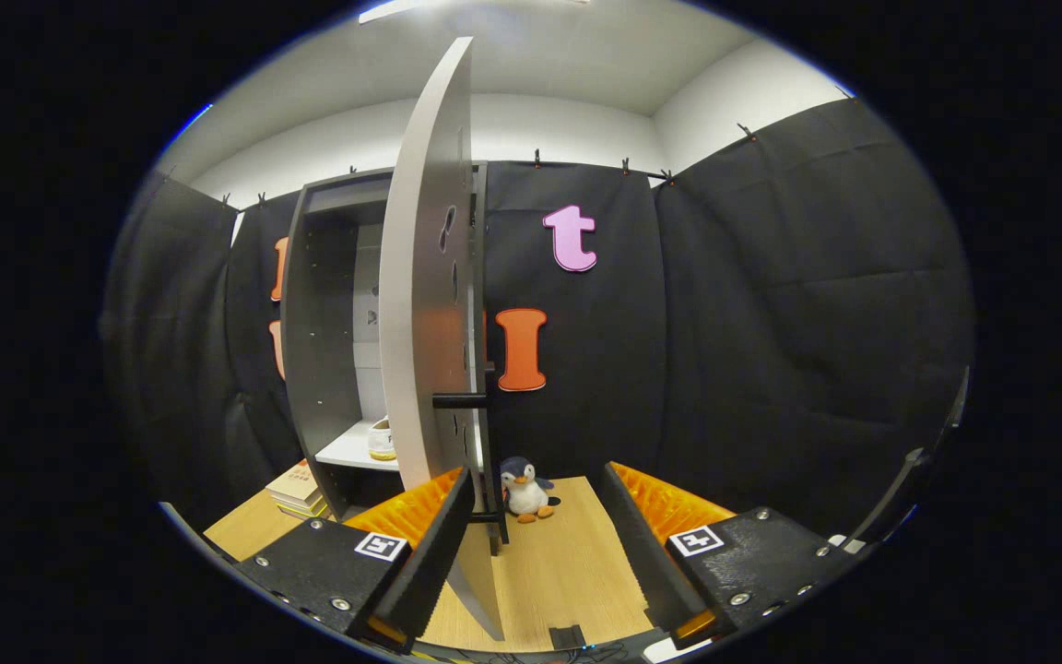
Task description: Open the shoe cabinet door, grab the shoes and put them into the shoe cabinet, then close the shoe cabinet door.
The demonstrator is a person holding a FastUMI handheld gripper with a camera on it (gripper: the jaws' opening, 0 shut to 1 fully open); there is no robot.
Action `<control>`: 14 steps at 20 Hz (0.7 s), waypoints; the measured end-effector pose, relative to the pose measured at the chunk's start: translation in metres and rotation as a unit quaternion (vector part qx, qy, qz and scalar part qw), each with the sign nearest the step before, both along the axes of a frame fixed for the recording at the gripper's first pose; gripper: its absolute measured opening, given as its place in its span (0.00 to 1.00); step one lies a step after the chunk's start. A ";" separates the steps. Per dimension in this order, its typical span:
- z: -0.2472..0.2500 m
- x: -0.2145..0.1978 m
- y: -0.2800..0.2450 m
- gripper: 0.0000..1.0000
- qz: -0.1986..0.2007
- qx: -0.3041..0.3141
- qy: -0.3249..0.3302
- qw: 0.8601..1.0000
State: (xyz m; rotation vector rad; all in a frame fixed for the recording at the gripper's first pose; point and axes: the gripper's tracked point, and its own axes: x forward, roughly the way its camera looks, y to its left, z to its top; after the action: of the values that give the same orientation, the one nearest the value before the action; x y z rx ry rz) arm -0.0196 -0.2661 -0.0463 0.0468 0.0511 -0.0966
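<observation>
I take the shoe cabinet point(328, 341) as my landmark. It stands upright against the black cloth wall, dark grey, and its door point(425, 277) is swung open, so I see the door almost edge-on, with a black bar handle point(462, 400) sticking out from it. Inside the cabinet, on the white shelf point(351, 450) in the lower part, I see a white shoe with a yellowish sole point(382, 441), partly hidden behind the door.

My gripper point(540, 516) is in front of the cabinet, and its two fingers are wide apart and hold nothing. The left finger point(430, 544) is very close to the lower edge of the door; I cannot tell if it touches. To the right of the cabinet, on the wooden floor point(559, 572), a small plush penguin point(525, 490) sits by the wall. To the left of the cabinet lies a stack of books point(296, 489).
</observation>
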 end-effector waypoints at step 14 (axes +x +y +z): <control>0.004 0.028 0.103 0.86 0.112 0.012 -0.023 0.993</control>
State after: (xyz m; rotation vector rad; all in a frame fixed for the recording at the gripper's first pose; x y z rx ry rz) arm 0.0085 -0.1635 -0.0424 0.0675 0.0113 0.1300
